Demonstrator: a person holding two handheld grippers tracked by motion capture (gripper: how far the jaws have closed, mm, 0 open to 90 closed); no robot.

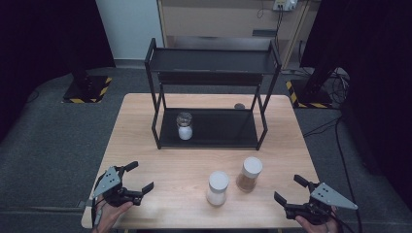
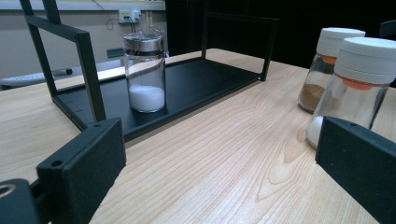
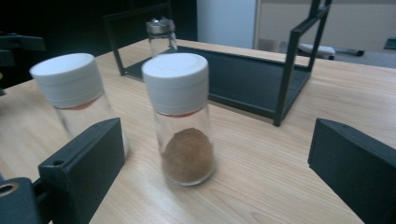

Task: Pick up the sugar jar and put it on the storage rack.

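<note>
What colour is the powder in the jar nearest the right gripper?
Brown, under a white cap. The jar shows best in the right gripper view.

A lab-like recording space: dark curtains (image 1: 43,34), hazard-taped stand bases (image 1: 87,90), floor cables (image 1: 335,131) around one wooden table (image 1: 145,145).

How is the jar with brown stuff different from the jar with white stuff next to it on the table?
The brown-powder jar holds brown powder; the white-powder jar holds white powder. In the high view the brown-powder jar stands nearer the black rack and the right gripper, the white-powder jar nearer the table's front edge. Both are clear glass, upright, with white caps over an orange ring.
</note>
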